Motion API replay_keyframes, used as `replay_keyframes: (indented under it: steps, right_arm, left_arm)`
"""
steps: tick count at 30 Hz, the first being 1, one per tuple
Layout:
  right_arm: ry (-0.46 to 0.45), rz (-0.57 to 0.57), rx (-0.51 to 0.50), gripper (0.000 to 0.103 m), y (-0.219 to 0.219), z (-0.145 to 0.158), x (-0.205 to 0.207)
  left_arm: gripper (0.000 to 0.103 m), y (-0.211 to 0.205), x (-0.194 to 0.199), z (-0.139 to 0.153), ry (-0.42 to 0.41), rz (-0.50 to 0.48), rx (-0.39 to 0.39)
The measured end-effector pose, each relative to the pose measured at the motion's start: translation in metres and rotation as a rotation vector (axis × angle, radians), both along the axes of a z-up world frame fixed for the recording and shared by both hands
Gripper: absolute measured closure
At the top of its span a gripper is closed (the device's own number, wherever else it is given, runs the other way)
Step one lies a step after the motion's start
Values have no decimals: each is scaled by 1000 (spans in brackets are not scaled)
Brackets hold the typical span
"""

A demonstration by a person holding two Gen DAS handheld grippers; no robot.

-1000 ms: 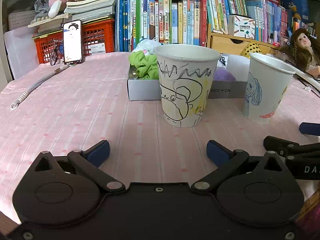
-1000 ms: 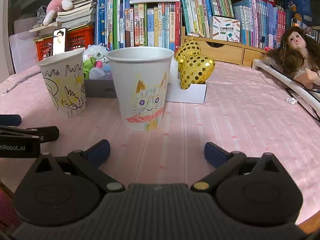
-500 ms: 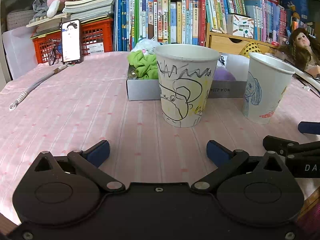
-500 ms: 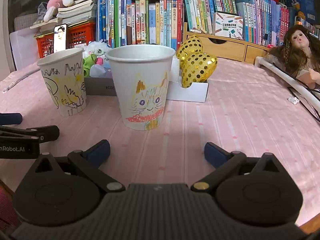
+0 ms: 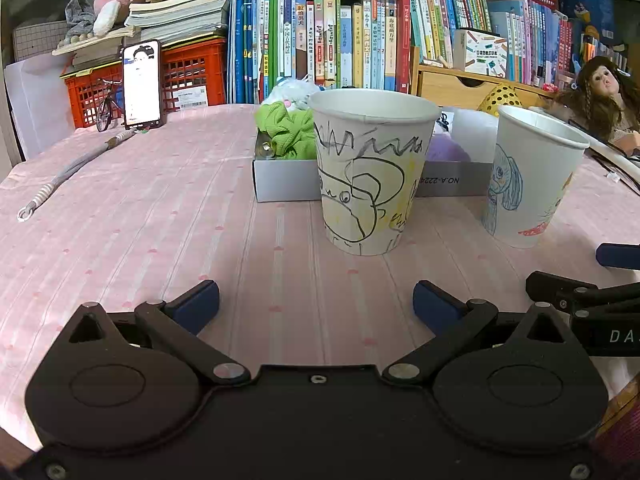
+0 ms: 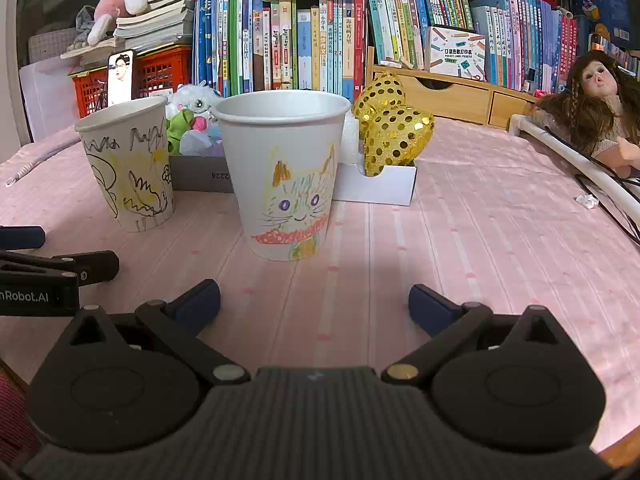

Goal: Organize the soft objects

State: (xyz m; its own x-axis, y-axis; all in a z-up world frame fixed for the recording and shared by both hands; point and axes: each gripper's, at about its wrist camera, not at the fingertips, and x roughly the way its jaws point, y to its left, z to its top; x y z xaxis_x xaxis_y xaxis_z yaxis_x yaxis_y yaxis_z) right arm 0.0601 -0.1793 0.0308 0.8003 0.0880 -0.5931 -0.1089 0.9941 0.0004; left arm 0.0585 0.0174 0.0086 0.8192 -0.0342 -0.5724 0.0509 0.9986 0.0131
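- Far left of the left wrist view: phone [image 5: 141, 84] propped upright against a red crate [image 5: 182, 76], its screen lit; the crate's white label is too small for us to read.
- A grey cord [image 5: 68, 168] lies on the pink cloth [image 5: 160, 220], ring end toward us.
- Our left claw [image 5: 316, 300] sits low over the cloth, blue pads spread wide, nothing between them.
- Scribble cup [image 5: 370, 172] stands upright just ahead of it: black zigzags and a yellow patch, no words.
- Behind that cup, a grey box [image 5: 284, 178] holds the soft things: a green scrunchie [image 5: 290, 134] at its left end, a lilac lump [image 5: 444, 150] to the right, half hidden by the cup. The box front reads "NO.A-222…", upside down and cut off by the cup.
- Second cup [image 5: 532, 176] to the right, showing blue crayon only from this side.
- Right edge: part of the other claw with "DA…", cut by the frame.
- Right wrist view, left edge: the left claw's arm reads "…nRobot.AI", start clipped.
- Small plush [image 6: 192, 98] and the scrunchie peek between the two cups; the box shows "2224", upside down.
- Cat cup [image 6: 286, 176] stands dead ahead of our right claw [image 6: 314, 302], which is spread wide too and holds nothing.
- Gold sequin hearts [image 6: 394, 136] stand in a white box [image 6: 390, 186] just behind the cat cup.
- Book spines behind: print mostly too small for us.
- Doll [image 6: 596, 100] lies at the far right, partly cut off.
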Motion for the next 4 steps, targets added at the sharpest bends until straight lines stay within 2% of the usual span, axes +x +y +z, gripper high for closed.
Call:
replay_keyframes:
  steps: [4]
  right_arm:
    - [0, 0, 0, 0, 0, 0, 0]
  left_arm:
    - [0, 0, 0, 0, 3, 0, 0]
